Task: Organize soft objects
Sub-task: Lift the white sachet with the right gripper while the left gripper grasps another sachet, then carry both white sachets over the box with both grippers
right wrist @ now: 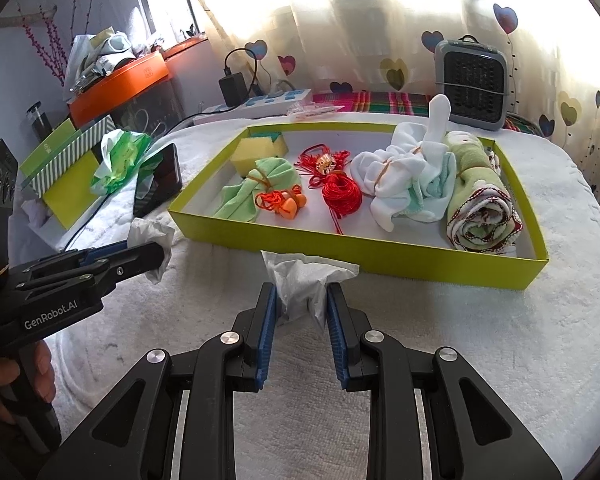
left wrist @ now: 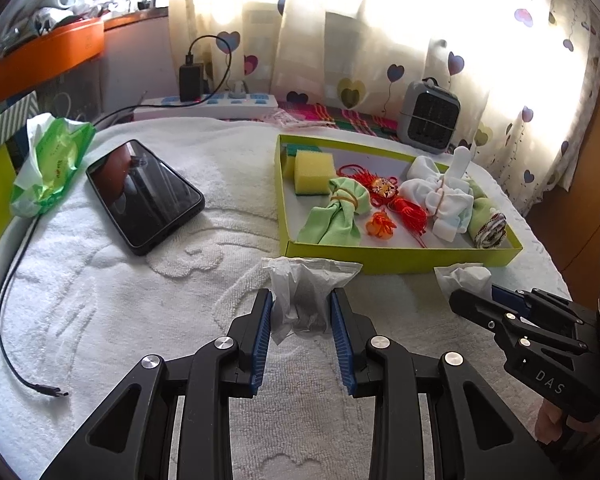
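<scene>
- Yellow-green box (right wrist: 380, 250) on the white towel (left wrist: 140, 300): already holds rolled towel (right wrist: 482, 216), tied cloths, red cord, sponge.
- Left gripper (left wrist: 302, 316): clamped on a crumpled tissue (left wrist: 300, 292), before the box.
- Right gripper (right wrist: 302, 304): clamped on the second tissue (right wrist: 300, 276).
- Outstanding: both tissues unboxed.

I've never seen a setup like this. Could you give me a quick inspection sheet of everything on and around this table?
Surface: white towel covering the table.
Job's things: yellow-green tray holding a sponge, green cloth, red cord, orange cord, white cloth bundle and rolled towel; two crumpled tissues in front of it.
Clutter: phone, green tissue pack, small fan, orange box.
Grippers: left hand-held gripper shut on a tissue; right hand-held gripper shut on another tissue.
Cables: loose black cable; charger in power strip.
Surroundings: heart-print curtain, bright window behind.
</scene>
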{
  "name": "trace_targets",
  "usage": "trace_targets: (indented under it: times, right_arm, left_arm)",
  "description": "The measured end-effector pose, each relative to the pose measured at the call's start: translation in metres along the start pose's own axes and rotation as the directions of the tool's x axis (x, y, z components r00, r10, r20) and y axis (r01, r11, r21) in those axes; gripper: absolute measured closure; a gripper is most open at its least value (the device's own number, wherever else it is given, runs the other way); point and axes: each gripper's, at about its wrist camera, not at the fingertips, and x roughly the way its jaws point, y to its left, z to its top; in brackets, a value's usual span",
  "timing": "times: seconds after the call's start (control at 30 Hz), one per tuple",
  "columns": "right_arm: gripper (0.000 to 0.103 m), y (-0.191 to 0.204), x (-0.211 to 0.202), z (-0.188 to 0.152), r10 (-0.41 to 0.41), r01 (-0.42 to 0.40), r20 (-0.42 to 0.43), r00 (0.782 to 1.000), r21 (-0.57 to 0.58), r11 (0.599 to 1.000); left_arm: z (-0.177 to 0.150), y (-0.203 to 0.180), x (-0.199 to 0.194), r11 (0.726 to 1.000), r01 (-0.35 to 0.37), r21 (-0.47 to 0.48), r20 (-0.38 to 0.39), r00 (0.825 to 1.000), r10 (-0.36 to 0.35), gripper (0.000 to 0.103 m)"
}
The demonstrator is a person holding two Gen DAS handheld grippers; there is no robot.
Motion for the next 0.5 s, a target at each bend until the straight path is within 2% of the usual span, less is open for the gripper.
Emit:
trace_targets:
  times: [0.5]
  right_arm:
    - [0.077,-0.005,-0.025,0.021,-0.010,0.009,0.079,0.997,0.005,1.000]
  left_arm:
    - [0.020,-0.010,-0.016,0.999,0.030,0.029,0.043,0.999,-0.032,0.075]
